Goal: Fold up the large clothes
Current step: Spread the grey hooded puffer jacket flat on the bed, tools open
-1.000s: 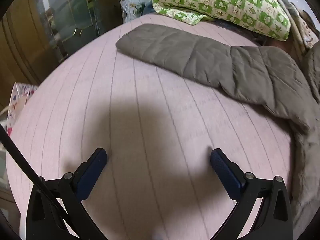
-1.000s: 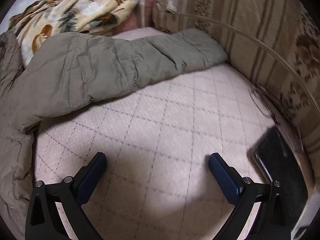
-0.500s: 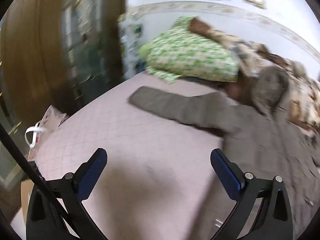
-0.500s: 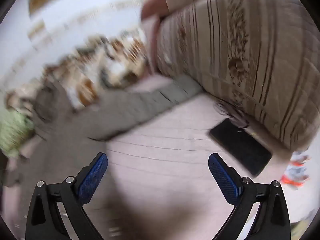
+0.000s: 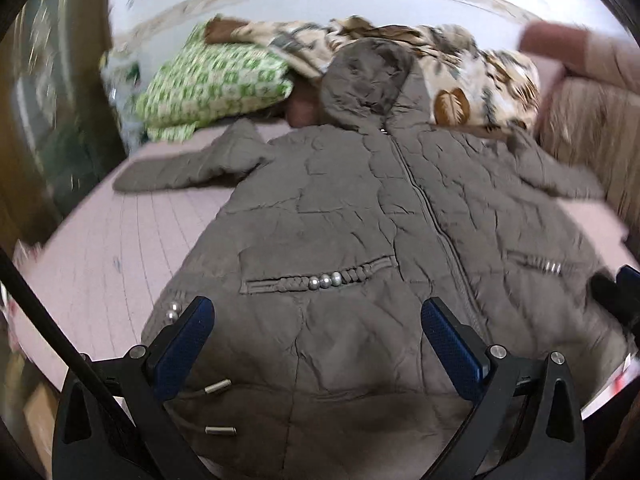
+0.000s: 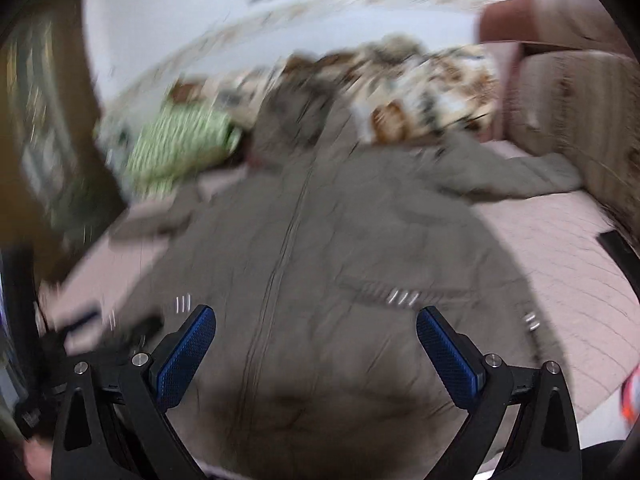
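Observation:
A large grey-brown quilted jacket [image 5: 360, 208] lies front up on the pink bedcover [image 5: 120, 248], zipped, sleeves spread to both sides, hood [image 5: 368, 72] at the far end. My left gripper [image 5: 316, 320] is open above the hem on the left half, near the beaded pocket [image 5: 324, 280]. In the blurred right wrist view the same jacket [image 6: 340, 240] fills the middle, and my right gripper [image 6: 316, 328] is open above its hem, right of the zip. Nothing is held by either.
A green patterned pillow [image 5: 212, 80] and a leaf-print blanket [image 5: 472, 76] lie behind the hood. A striped padded wall [image 6: 592, 120] borders the right side. A dark flat object [image 6: 620, 252] lies on the bedcover at far right. A wooden cabinet [image 5: 24, 120] stands at left.
Both views swung from the spread sleeves at each side up and back to the jacket's hem; the whole jacket front now shows. Both grippers stayed open.

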Tool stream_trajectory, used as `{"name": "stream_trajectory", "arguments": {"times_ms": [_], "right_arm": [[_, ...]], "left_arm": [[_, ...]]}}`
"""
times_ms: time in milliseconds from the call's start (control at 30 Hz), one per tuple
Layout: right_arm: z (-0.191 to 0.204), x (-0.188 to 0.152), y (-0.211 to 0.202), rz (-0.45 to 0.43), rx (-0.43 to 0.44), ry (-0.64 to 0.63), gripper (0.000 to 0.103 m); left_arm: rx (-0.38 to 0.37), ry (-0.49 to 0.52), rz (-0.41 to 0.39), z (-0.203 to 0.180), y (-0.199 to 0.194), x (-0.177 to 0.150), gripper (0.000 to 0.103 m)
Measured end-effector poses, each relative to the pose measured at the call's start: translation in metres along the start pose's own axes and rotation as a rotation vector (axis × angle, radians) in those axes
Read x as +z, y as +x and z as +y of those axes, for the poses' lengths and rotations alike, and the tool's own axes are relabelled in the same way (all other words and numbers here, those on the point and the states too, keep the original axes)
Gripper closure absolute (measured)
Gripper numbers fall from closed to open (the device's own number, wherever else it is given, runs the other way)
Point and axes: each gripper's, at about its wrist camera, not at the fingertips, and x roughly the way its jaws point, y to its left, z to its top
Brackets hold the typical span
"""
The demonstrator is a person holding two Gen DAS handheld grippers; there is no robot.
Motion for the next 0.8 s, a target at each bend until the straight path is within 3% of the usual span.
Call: {"name": "stream_trajectory", "arguments": {"times_ms": [133,400,500,700,800], "right_arm": [[0.005,-0.013,0.025,0.038,-0.052,-0.072,0.001],[0.0,-0.009,0.035,0.029,-0.111,-0.026,0.001],[-0.002,-0.011,0.037,0.028,-0.124,-0.027,0.001],[-0.005,-0.011,0.026,0.021,-0.127,-0.055,0.001],[0.007,0.0,0.001,-0.023,-0.146,-0.075,0.001]], "left_arm": [[-0.019,0.004,0.03,-0.001,0.007,-0.004,0.0],[-0.003,0.001,0.005,-0.004,0.017,-0.008,0.0],[-0.024,-0.007,0.043,0.004,0.025,-0.013,0.0],[-0.037,-0.028,0.034,0.01,0.023,-0.013,0.0],[-0.03,-0.036,0.006,0.013,0.002,-0.007,0.0]]}}
